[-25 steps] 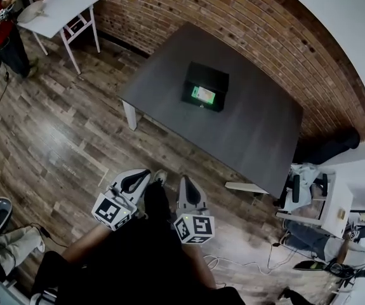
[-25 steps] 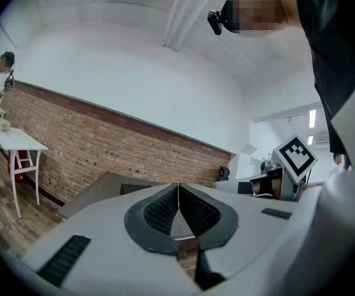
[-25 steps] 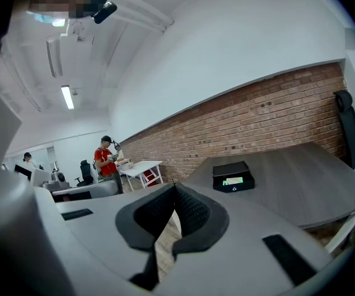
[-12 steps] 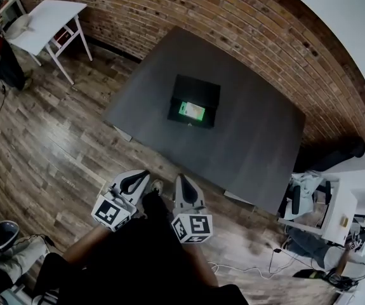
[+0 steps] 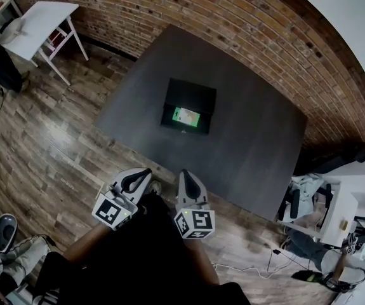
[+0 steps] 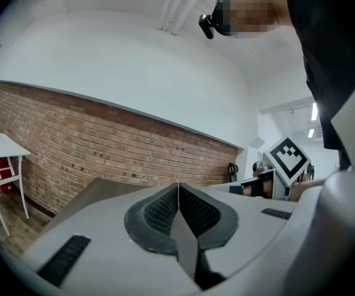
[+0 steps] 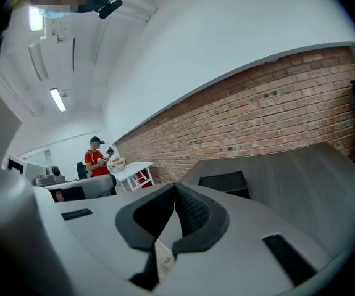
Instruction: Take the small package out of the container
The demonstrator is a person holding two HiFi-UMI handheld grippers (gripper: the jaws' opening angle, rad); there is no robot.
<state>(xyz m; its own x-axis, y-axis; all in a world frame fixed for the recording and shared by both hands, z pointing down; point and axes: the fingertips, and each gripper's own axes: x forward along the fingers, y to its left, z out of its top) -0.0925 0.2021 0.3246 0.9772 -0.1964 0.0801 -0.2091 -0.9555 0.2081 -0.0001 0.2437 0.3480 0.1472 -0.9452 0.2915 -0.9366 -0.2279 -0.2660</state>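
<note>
Package [image 5: 186, 117], green, lies inside the black container [image 5: 198, 94] near the middle of the dark table [image 5: 258, 145], well apart from both grippers. Left gripper [image 5: 145, 171] and right gripper [image 5: 183, 173] hang side by side over the wood floor [image 5: 55, 138], short of the table's near edge. Each has its jaws clenched together, empty.

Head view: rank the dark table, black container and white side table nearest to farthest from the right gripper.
1. The dark table: its near edge lies just ahead of the right gripper.
2. The black container: mid-table, farther ahead.
3. The white side table: far left, by the brick wall.
</note>
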